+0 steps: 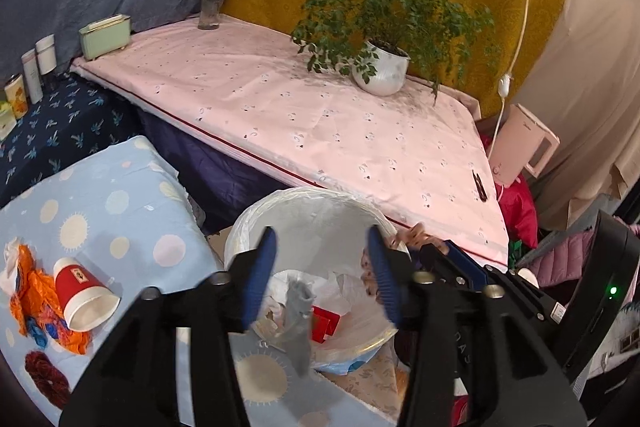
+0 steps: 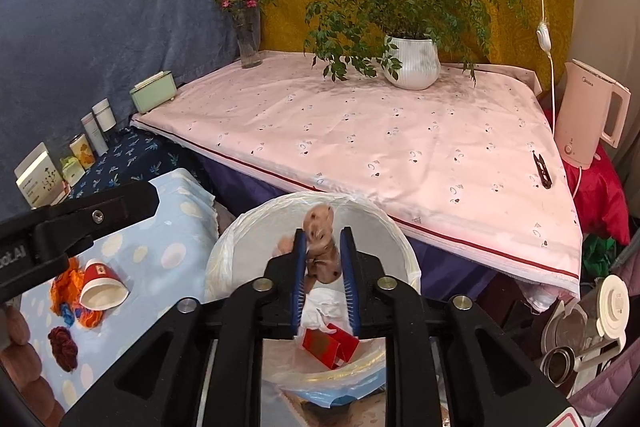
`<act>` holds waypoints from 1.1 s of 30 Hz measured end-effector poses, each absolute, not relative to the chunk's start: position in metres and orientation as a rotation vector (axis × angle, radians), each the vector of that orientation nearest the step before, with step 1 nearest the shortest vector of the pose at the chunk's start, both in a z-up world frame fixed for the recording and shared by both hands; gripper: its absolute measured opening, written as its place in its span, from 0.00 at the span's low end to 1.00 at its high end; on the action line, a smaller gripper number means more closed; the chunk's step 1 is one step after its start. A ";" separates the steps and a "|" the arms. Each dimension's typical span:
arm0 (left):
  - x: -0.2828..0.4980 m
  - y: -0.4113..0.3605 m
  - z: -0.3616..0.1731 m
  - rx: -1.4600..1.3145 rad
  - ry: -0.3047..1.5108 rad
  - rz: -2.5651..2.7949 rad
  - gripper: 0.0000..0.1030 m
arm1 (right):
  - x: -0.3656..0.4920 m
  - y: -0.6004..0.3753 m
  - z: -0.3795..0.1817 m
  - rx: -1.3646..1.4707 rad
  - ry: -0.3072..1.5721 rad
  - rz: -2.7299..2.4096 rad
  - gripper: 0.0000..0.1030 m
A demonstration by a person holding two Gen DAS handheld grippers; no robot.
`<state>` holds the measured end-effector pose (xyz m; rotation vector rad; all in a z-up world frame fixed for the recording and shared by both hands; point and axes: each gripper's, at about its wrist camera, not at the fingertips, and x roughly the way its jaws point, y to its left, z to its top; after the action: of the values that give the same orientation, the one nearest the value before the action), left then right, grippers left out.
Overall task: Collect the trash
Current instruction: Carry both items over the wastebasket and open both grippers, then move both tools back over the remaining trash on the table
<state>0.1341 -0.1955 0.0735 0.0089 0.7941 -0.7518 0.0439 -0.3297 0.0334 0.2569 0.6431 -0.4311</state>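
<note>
A white bin with a plastic liner (image 1: 256, 223) (image 2: 224, 251) stands between the pink table and the blue dotted surface. It holds a red box (image 1: 325, 323) (image 2: 330, 345) and white tissue. A grey scrap (image 1: 298, 319) hangs blurred in the air over the bin, under my open left gripper (image 1: 322, 277). My right gripper (image 2: 323, 267) is shut on a crumpled pink-brown scrap (image 2: 320, 247) above the bin. A red paper cup (image 1: 82, 293) (image 2: 102, 285) lies on its side on an orange wrapper (image 1: 36, 287) (image 2: 64, 287). A dark red yarn ball (image 1: 44, 375) (image 2: 62, 347) lies near.
The pink-clothed table (image 2: 360, 131) carries a potted plant (image 2: 412, 61), a flower vase (image 2: 248, 39), a green box (image 2: 154, 93) and black clippers (image 2: 542, 171). A pink kettle (image 2: 588, 115) stands at right. Bottles and boxes (image 2: 80, 151) line the left.
</note>
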 end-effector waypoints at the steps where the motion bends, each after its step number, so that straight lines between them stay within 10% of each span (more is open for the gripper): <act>1: 0.134 -0.194 0.072 0.009 0.796 -0.747 0.50 | 0.044 -0.330 0.034 0.254 0.642 -0.432 0.21; 33: 0.143 -0.090 0.061 -0.086 0.799 -0.512 0.60 | 0.053 -0.250 0.049 0.171 0.637 -0.301 0.35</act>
<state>0.1434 -0.0900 0.0610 -0.0862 0.7990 -0.5119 0.0526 -0.2505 0.0493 0.1706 0.6371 -0.3006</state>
